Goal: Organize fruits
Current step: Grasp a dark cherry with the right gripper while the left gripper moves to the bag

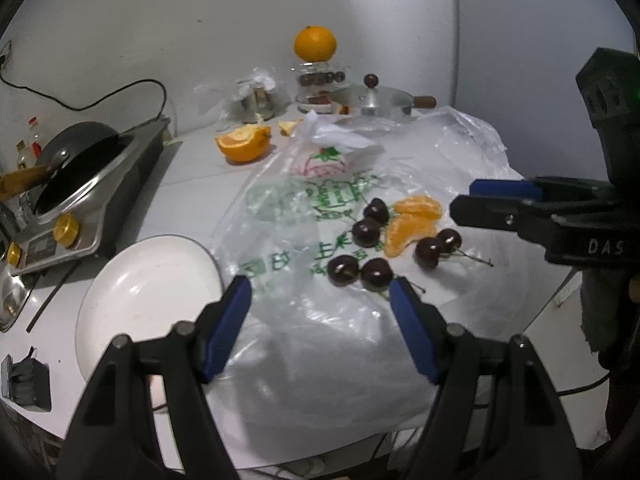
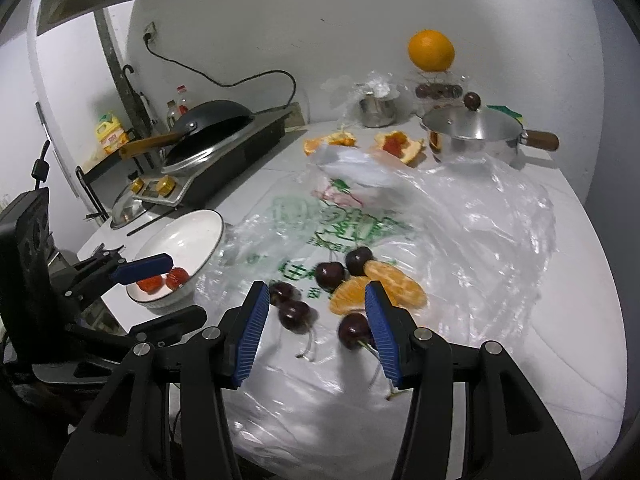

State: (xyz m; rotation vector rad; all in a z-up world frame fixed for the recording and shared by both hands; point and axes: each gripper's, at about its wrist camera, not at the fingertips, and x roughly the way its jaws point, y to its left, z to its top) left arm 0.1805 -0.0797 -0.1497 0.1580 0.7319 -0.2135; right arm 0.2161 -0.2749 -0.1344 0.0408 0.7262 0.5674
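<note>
White desk (image 1: 192,168) carries a stove (image 1: 92,196) at left, black pan (image 2: 216,118) tilted on it, wooden handle toward the camera. Black cord (image 2: 224,76) runs from wall socket (image 2: 149,34) to behind the stove. Bottles (image 2: 178,102) and a yellow jug (image 2: 109,134) stand past the stove. Steel pot (image 2: 472,134), lidded, wooden side handle, at back right. Small steel cup (image 2: 376,110) under crumpled plastic beside it. Chopstick (image 1: 52,300) lies near the stove's front.
</note>
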